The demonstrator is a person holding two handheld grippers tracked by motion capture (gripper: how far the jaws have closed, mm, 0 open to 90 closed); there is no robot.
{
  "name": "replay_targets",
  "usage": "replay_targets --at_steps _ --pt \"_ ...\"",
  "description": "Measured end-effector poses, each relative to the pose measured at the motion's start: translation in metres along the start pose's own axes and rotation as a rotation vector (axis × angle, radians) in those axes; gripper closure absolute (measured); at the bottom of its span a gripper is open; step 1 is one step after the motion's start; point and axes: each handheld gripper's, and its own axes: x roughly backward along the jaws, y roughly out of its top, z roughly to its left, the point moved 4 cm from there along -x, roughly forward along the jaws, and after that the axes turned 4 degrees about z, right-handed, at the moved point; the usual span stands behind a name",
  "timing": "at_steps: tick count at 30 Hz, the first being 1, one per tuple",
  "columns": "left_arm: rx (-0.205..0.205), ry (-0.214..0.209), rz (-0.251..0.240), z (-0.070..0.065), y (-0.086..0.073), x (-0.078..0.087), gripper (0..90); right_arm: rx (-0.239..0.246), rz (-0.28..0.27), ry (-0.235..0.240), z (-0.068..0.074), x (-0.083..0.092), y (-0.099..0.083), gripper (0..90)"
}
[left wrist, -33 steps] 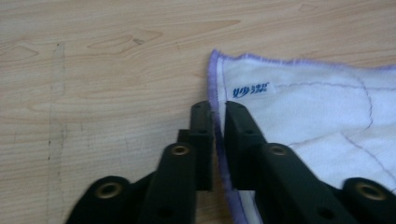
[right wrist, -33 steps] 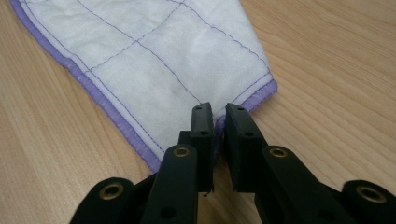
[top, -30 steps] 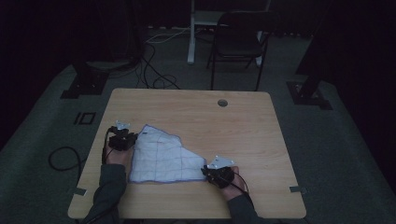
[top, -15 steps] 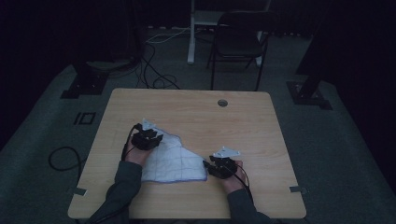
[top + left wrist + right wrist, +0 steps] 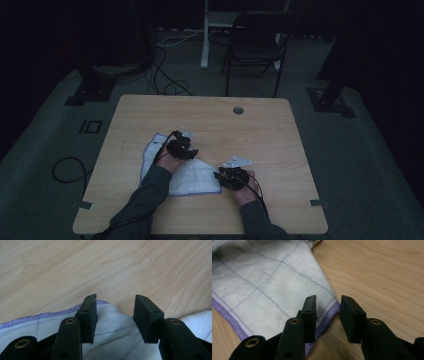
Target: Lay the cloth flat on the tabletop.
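Fingers of the left gripper (image 5: 187,141) are standing apart over a fold of the cloth (image 5: 192,177), having just been opening, nothing pinched. Right gripper (image 5: 327,315) fingers, just closing, are gaping at the purple-hemmed corner, not pressing it. Best to pin that corner, then flatten the fold. Cloth is lying half-folded on the bench (image 5: 270,135): white, quilted in thin lines.

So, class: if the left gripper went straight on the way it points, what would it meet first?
Probably the cloth's purple-edged fold just ahead of the open left gripper, then bare table; how high the jaws hang is unclear.
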Motion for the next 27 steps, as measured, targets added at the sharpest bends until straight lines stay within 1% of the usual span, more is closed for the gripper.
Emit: replay_targets --at_steps 2,4,5,6,7,9,12,15,18,20,22,23,24,27 --pt "-0.008 -0.005 0.018 -0.001 -0.001 -0.002 53.5 0.002 0.000 0.003 0.000 0.000 0.000 69.8" --pt "-0.017 0.003 0.037 -0.002 -0.002 -0.004 54.1 0.002 0.001 0.007 0.000 0.000 0.000 73.8" --pt "-0.019 0.008 0.051 -0.003 -0.003 -0.005 58.4 0.004 0.002 0.010 0.000 0.000 0.000 76.4" --pt "-0.027 0.026 0.059 -0.003 -0.004 -0.006 64.0 0.004 0.004 0.015 0.001 0.000 0.000 78.4" --pt "-0.027 0.030 0.061 -0.003 -0.004 -0.005 73.5 0.005 0.006 0.020 0.001 0.000 -0.001 81.5" --pt "-0.024 0.029 0.063 -0.002 -0.003 -0.003 82.2 0.012 0.006 0.019 0.003 0.001 -0.001 85.6" --pt "-0.032 0.035 0.050 -0.002 -0.001 0.002 84.5 0.020 -0.004 0.011 0.004 0.003 0.000 87.1" --pt "-0.015 0.033 0.017 0.000 0.003 0.009 84.8 0.010 -0.023 0.005 0.004 0.007 0.002 87.5" --pt "-0.006 0.037 -0.013 0.004 0.007 0.017 85.0 0.004 -0.037 0.000 0.002 0.013 0.003 87.8" --pt "0.010 0.040 -0.037 0.008 0.009 0.023 85.2 0.004 -0.051 -0.004 0.002 0.018 0.003 87.9" --pt "0.035 0.039 -0.065 0.014 0.012 0.030 85.3 0.004 -0.065 -0.004 0.002 0.023 0.004 88.0" --pt "0.056 0.039 -0.083 0.018 0.013 0.034 85.4 0.003 -0.071 -0.008 0.003 0.026 0.004 88.1" --pt "0.075 0.048 -0.103 0.023 0.014 0.039 85.5 0.007 -0.077 -0.011 0.003 0.029 0.005 88.1" --pt "0.118 0.057 -0.151 0.033 0.015 0.052 85.7 0.014 -0.091 -0.026 0.002 0.036 0.005 88.2"
